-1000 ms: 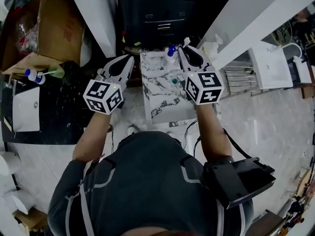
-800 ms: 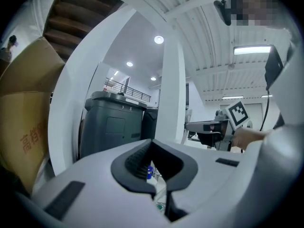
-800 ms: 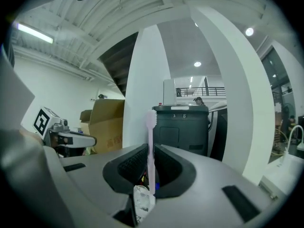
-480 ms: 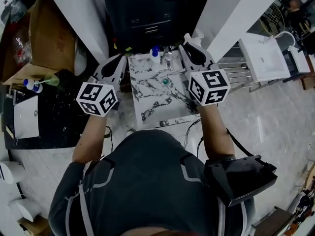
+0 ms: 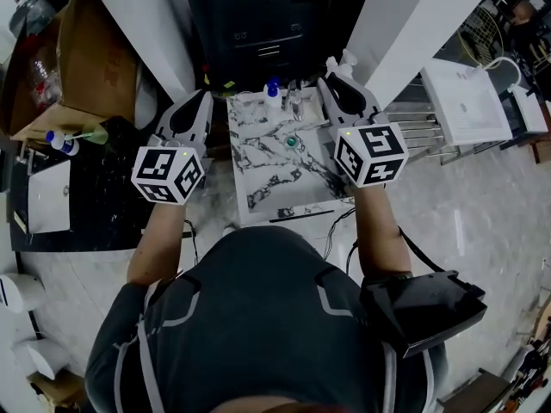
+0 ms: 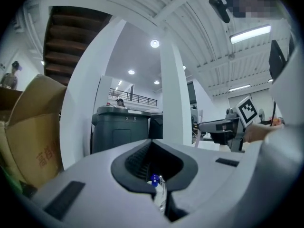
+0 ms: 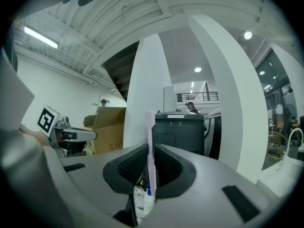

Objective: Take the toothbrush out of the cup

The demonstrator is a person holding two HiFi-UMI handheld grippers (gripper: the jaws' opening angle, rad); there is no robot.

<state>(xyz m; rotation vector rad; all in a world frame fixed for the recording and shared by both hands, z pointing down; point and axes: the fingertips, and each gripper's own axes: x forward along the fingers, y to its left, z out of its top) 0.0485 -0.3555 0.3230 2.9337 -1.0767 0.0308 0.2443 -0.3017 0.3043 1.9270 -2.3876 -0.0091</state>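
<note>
In the right gripper view a pink toothbrush (image 7: pixel 150 146) stands upright between the jaws of my right gripper (image 7: pixel 151 163), which is shut on its handle. Below it, past the jaws, I see the clear cup (image 7: pixel 138 199). In the head view the cup (image 5: pixel 295 101) stands at the back of the marble basin (image 5: pixel 267 179) beside a blue-capped bottle (image 5: pixel 273 91), with my right gripper (image 5: pixel 332 65) just to its right. My left gripper (image 5: pixel 201 98) is left of the basin, shut with nothing in it. The left gripper view shows the bottle's blue cap (image 6: pixel 154 178) through its jaws.
A cardboard box (image 5: pixel 82 54) and a black counter (image 5: pixel 95 196) with a white sink (image 5: pixel 47 194) lie to the left. A dark cabinet (image 5: pixel 258 24) stands behind the basin between white columns. On the right are a metal rack (image 5: pixel 417 132) and a white basin (image 5: pixel 469 101).
Both grippers have lifted and drawn a little back from the cup and bottle. The right gripper keeps its hold on the toothbrush; the left one's fingers have come together.
</note>
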